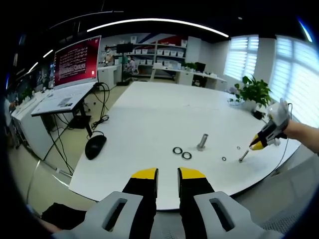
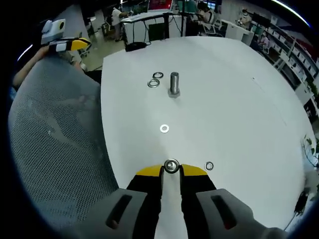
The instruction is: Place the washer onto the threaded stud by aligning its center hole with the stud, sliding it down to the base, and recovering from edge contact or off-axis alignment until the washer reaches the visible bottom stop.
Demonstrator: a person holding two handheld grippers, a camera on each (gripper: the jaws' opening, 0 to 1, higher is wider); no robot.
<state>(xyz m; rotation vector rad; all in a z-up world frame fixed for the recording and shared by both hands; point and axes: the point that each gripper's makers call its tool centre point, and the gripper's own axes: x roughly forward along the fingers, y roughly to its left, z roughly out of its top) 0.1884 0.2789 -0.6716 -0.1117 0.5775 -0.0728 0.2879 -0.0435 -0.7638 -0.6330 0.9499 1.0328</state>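
The right gripper [image 2: 171, 170] pinches a washer [image 2: 171, 166] at the near table edge, well short of the bare threaded stud [image 2: 174, 83]. The left gripper [image 1: 168, 175] hangs empty, jaws slightly parted. Placement is not begun.

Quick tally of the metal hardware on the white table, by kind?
Washers: 4
Threaded stud: 1
Small bolt: 1
Total: 6
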